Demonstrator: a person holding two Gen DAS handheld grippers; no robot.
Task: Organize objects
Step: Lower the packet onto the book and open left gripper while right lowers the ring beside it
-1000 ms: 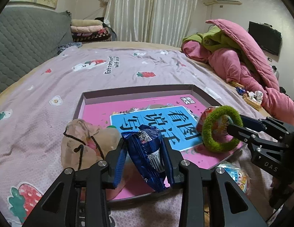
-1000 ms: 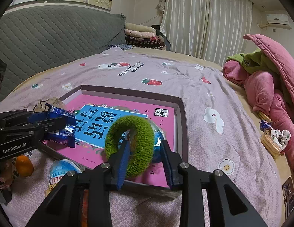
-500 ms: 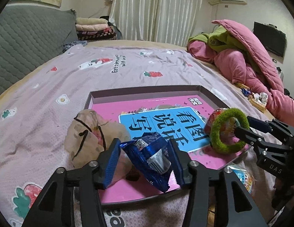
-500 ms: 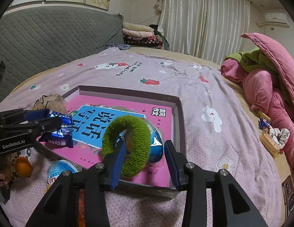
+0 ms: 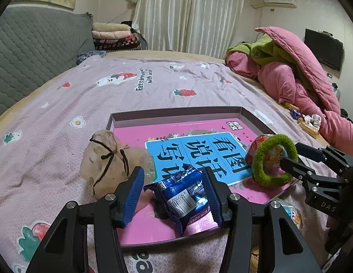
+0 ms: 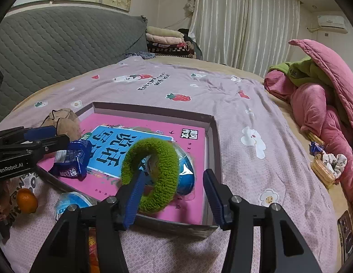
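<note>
A shallow box tray (image 5: 176,111) with a pink and blue book in it lies on the bed. My left gripper (image 5: 173,173) stands open over its near edge. A blue snack packet (image 5: 183,193) lies in the tray between the fingers and leans on the right pad. My right gripper (image 6: 174,175) has its jaws opening over the tray's (image 6: 153,109) near right corner. A fuzzy green ring (image 6: 151,175) rests around the left fingertip, well apart from the right pad. The ring leans on a round shiny packet (image 6: 185,173). A beige drawstring pouch (image 5: 108,159) sits on the tray's left rim.
An orange (image 6: 26,200) and a round blue-white packet (image 6: 71,204) lie on the sheet in front of the tray. A pink and green quilt pile (image 5: 301,79) fills the right side, with small snacks (image 6: 324,163) beside it. A grey headboard (image 6: 62,45) runs along the left.
Both pairs of jaws have spread apart. The blue packet has dropped from the left grip onto the tray. The green ring has slipped free and now leans by the right gripper's left finger.
</note>
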